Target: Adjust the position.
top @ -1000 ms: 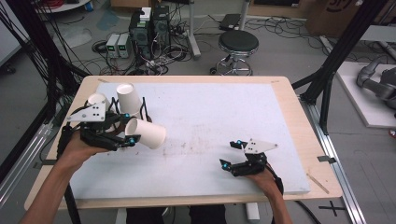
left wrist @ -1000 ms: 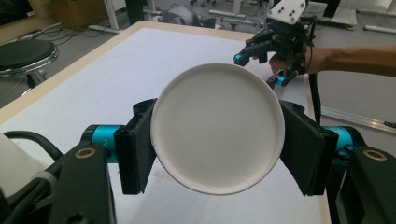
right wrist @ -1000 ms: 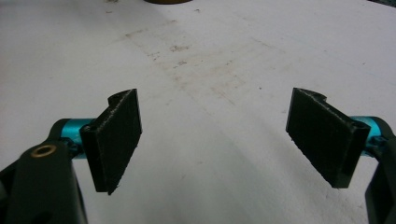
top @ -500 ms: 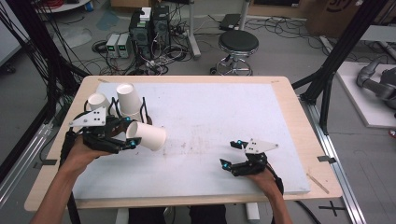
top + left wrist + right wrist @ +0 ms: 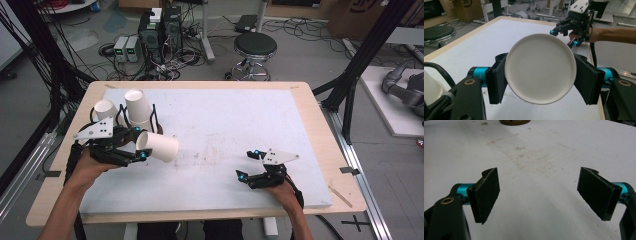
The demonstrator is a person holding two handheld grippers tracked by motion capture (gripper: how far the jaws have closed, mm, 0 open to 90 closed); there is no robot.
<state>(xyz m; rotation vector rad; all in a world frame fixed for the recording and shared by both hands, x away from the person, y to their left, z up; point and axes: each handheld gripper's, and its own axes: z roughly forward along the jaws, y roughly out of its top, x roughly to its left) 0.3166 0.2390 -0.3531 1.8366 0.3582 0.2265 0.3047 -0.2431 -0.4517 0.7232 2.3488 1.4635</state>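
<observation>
High view: three paper cups (image 5: 158, 146); one clamped by left gripper (image 5: 140, 145).

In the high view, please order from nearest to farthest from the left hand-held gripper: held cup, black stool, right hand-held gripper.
1. White paper cup, lying sideways in the left hand-held gripper.
2. Right hand-held gripper, near the table's right front.
3. Round black stool, beyond the table's far edge.
</observation>
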